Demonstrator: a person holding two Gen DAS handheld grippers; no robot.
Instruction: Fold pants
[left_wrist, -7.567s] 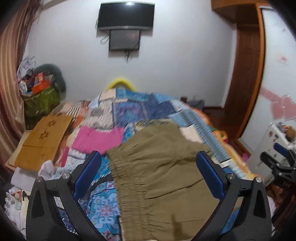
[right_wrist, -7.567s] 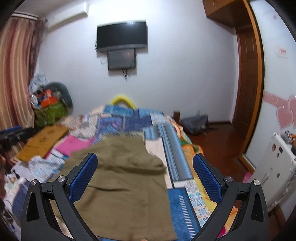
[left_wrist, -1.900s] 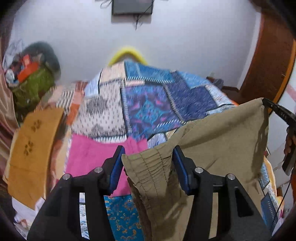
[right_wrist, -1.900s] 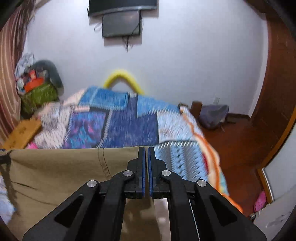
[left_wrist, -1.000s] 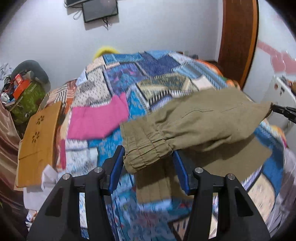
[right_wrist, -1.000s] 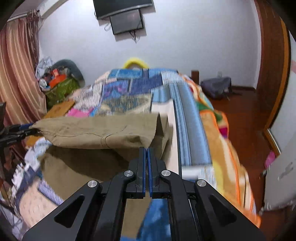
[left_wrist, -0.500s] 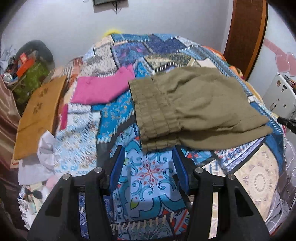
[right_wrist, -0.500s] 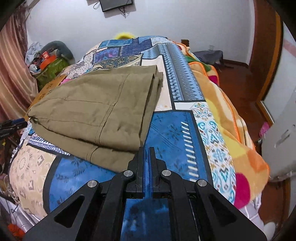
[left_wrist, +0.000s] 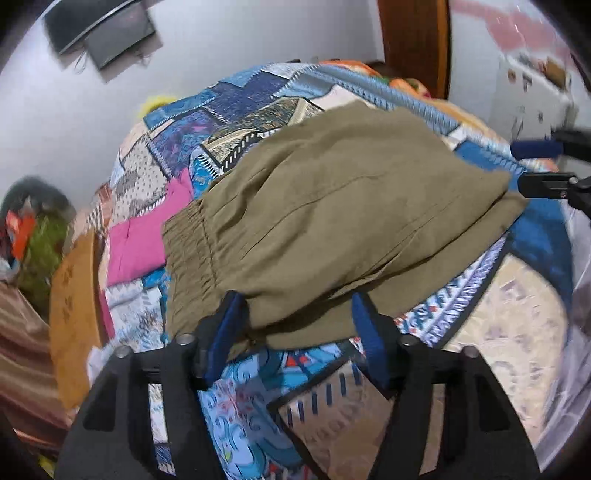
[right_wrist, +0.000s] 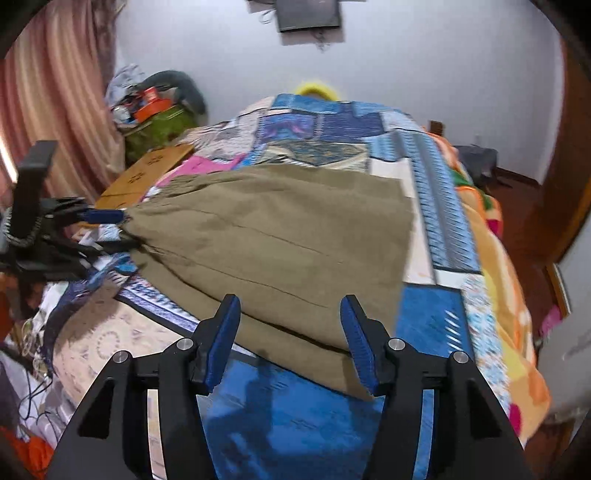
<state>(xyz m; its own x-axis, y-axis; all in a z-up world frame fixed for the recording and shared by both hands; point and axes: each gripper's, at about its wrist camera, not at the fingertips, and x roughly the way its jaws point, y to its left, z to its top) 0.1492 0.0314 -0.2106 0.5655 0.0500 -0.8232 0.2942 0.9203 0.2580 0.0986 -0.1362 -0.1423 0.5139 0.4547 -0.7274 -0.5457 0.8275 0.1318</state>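
Note:
The olive pants (left_wrist: 332, 206) lie folded over on the patchwork bedspread (left_wrist: 258, 398), elastic waistband to the left. My left gripper (left_wrist: 299, 332) is open, its blue pads either side of the near waistband corner, holding nothing. In the right wrist view the pants (right_wrist: 280, 240) lie flat ahead. My right gripper (right_wrist: 290, 332) is open, its pads straddling the near hem edge. The left gripper also shows in the right wrist view (right_wrist: 99, 218) at the waistband end, and the right gripper shows in the left wrist view (left_wrist: 543, 166) at the hem end.
A pink cloth (left_wrist: 136, 243) lies left of the waistband beside a brown cardboard sheet (left_wrist: 70, 306). A green bag with clutter (right_wrist: 155, 125) stands by the curtain (right_wrist: 55, 92). A wall TV (right_wrist: 308, 13) hangs beyond. The bed edge drops off right toward the wooden floor (right_wrist: 524, 229).
Both grippers lowered toward the folded pants. The right gripper, shut half a second ago, has opened. The left gripper has moved in to the waistband corner.

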